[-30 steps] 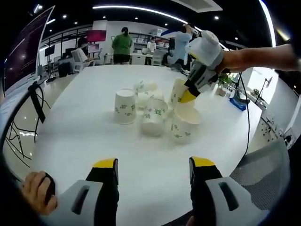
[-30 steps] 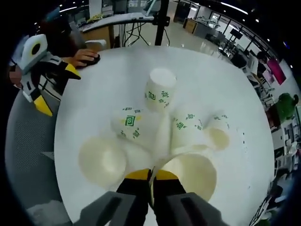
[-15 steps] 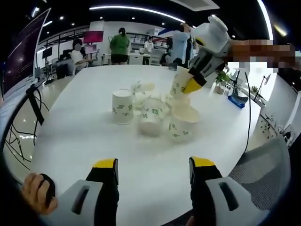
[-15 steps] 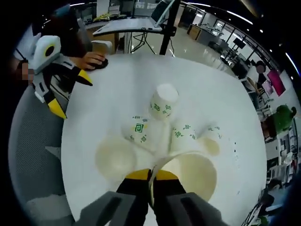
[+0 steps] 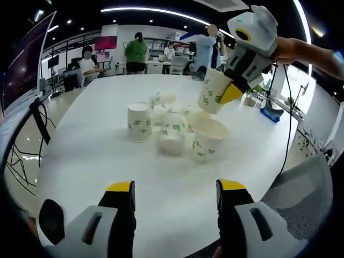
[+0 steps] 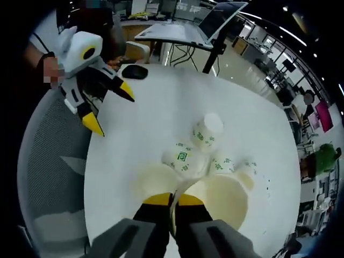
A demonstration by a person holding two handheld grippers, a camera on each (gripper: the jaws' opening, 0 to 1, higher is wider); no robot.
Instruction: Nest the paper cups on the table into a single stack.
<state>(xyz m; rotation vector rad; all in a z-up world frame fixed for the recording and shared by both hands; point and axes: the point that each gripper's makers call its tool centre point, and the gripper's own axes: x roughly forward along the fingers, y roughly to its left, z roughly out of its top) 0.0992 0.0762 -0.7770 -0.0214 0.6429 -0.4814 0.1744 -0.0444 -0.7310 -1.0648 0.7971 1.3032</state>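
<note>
White paper cups with green marks cluster mid-table: an upside-down cup [image 5: 139, 122], a tipped cup [image 5: 173, 134] and an upright cup [image 5: 207, 138]. My right gripper [image 5: 232, 92] hangs above them, shut on the rim of a lifted cup [image 5: 214, 91]. In the right gripper view its jaws [image 6: 172, 200] pinch that cup's rim [image 6: 215, 196], with the upside-down cup [image 6: 207, 131] and other cups [image 6: 183, 158] far below. My left gripper [image 5: 176, 188] stands open over the table's near edge, holding nothing, and appears as the white gripper [image 6: 110, 110] at the left.
The round white table [image 5: 80, 156] has bare room in front of the cups. A grey mesh chair [image 5: 301, 193] stands at its right edge. A black mouse [image 5: 52, 220] lies near the left gripper. People and desks are far behind.
The right gripper has risen with its cup, away from the cluster. The hand that rested on the mouse is gone. The left gripper has stayed put.
</note>
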